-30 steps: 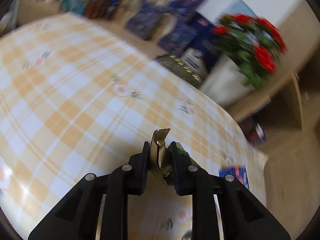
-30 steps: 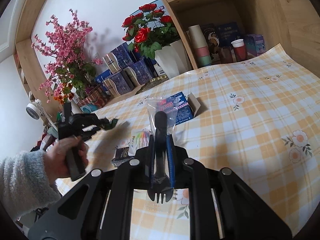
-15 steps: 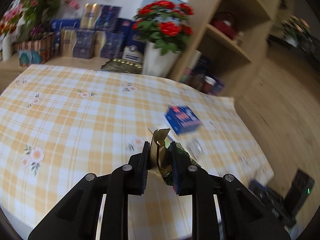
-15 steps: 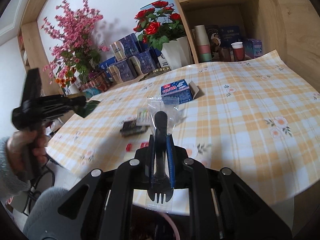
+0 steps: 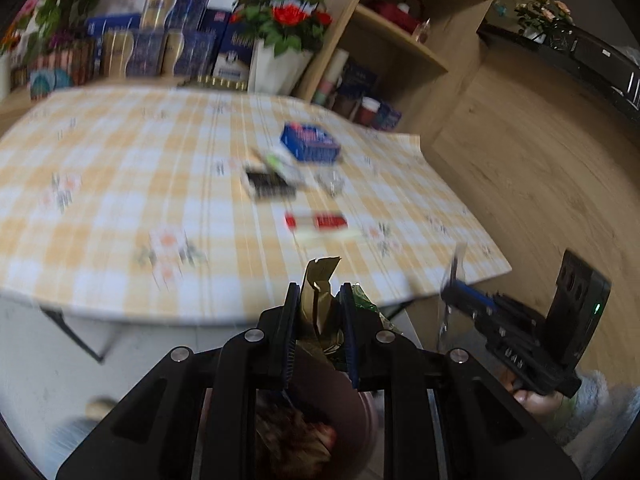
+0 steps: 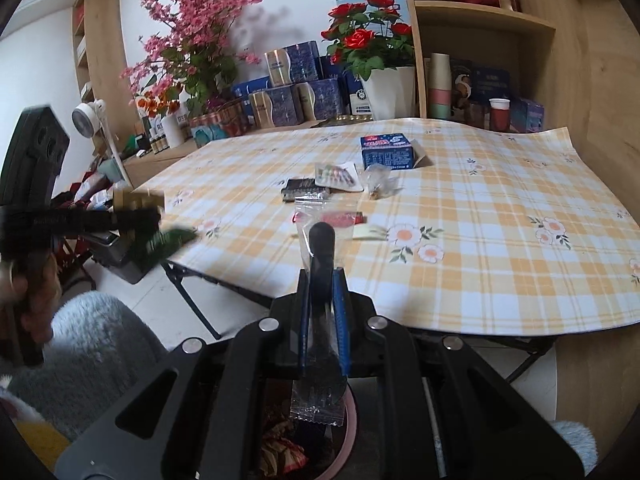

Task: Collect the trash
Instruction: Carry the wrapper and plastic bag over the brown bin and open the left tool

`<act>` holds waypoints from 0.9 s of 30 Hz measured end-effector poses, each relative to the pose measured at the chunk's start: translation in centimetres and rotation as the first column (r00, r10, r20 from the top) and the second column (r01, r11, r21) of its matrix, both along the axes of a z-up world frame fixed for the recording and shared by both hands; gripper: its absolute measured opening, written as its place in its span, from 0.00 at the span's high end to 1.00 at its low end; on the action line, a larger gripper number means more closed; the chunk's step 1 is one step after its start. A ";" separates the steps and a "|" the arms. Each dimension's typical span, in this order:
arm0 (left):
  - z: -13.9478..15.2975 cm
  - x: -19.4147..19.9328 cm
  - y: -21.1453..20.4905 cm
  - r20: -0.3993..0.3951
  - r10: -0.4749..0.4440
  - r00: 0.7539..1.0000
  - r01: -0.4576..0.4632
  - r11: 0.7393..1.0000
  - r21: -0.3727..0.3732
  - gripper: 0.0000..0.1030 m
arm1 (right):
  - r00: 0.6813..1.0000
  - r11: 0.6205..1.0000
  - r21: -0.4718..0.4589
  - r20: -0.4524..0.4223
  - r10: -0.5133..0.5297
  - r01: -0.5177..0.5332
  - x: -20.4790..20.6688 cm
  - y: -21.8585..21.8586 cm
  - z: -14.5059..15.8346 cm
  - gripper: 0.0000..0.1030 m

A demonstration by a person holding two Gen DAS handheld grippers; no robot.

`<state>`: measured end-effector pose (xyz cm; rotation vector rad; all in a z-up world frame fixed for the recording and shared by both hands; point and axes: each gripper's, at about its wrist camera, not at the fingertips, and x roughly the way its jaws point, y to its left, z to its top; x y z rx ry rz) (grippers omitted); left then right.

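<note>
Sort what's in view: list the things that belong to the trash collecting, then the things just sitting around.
Part of the job:
- crumpled gold wrapper in the left gripper
- bagged black plastic fork in the right gripper
- trash bin below both
- blue carton, black packet, red wrapper on the table

Just lying about:
- rose pot
- pink blossoms
- stacked cups

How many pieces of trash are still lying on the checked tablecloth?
5: blue box farthest back, colourful packet in front of it, clear bag to its right, black wrapper to its left, red wrapper nearest. Smaller scraps may be hidden.
</note>
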<state>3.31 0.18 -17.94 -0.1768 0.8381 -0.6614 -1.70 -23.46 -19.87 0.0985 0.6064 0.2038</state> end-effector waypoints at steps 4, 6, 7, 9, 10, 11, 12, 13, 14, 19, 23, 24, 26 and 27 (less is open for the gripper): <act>-3.4 -1.6 -1.1 -0.065 0.005 0.998 -0.005 1.000 0.001 0.81 | 1.000 1.000 0.006 -0.027 -0.007 0.007 -0.6 -0.3 -0.9 0.85; -4.9 -2.4 -1.5 -0.047 0.003 0.999 0.000 0.999 0.048 0.81 | 0.999 1.000 0.003 -0.046 -0.010 0.011 -0.6 -0.6 -1.4 0.85; -6.2 -3.0 -1.9 -0.039 -0.006 0.999 0.009 0.995 0.100 0.81 | 0.999 1.000 0.002 -0.052 -0.012 0.012 -0.6 -0.7 -1.6 0.85; -8.5 -2.6 -2.3 -0.121 -0.004 0.993 0.022 0.988 0.150 0.81 | 0.998 1.000 0.004 -0.058 -0.019 0.019 -0.6 -1.0 -1.8 0.85; -8.9 -2.1 -2.3 -0.146 0.002 0.989 0.021 0.988 0.151 0.81 | 0.998 1.000 0.006 -0.060 -0.023 0.023 -0.4 -1.1 -1.9 0.85; -9.1 -1.8 -2.2 -0.154 0.007 0.988 0.016 0.989 0.148 0.81 | 0.998 1.000 0.008 -0.062 -0.024 0.025 -0.4 -1.2 -2.0 0.85; -9.2 -1.4 -2.0 -0.158 0.017 0.987 0.005 0.991 0.137 0.81 | 0.997 1.000 0.011 -0.066 -0.026 0.026 -0.2 -1.3 -2.1 0.85; -9.5 -1.1 -1.7 -0.169 0.031 0.985 -0.011 0.993 0.119 0.81 | 0.997 1.000 0.014 -0.072 -0.024 0.025 -0.1 -1.3 -2.3 0.85; -9.9 -0.7 -1.4 -0.195 0.046 0.980 -0.025 0.994 0.109 0.81 | 0.997 1.000 0.012 -0.075 -0.021 0.022 -0.1 -1.2 -2.4 0.85; -11.6 0.4 -1.0 -0.267 0.087 0.960 -0.058 0.992 0.115 0.80 | 0.996 1.000 -0.015 -0.089 0.015 -0.016 0.1 -0.3 -2.9 0.85; -12.2 0.6 -2.2 -0.276 0.065 0.959 -0.014 0.983 0.183 0.80 | 0.994 0.998 -0.038 -0.101 0.046 -0.050 0.2 0.5 -3.2 0.85; -12.4 0.6 -2.3 -0.282 0.065 0.957 -0.010 0.981 0.193 0.80 | 0.993 0.998 -0.037 -0.107 0.052 -0.056 0.3 0.6 -3.4 0.85; -12.9 0.9 -2.4 -0.301 0.076 0.950 -0.011 0.977 0.211 0.80 | 0.992 0.997 -0.036 -0.115 0.059 -0.064 0.4 0.7 -3.6 0.85; -13.1 0.9 -2.5 -0.308 0.083 0.948 -0.014 0.976 0.219 0.80 | 0.991 0.997 -0.037 -0.118 0.064 -0.069 0.5 0.9 -3.8 0.85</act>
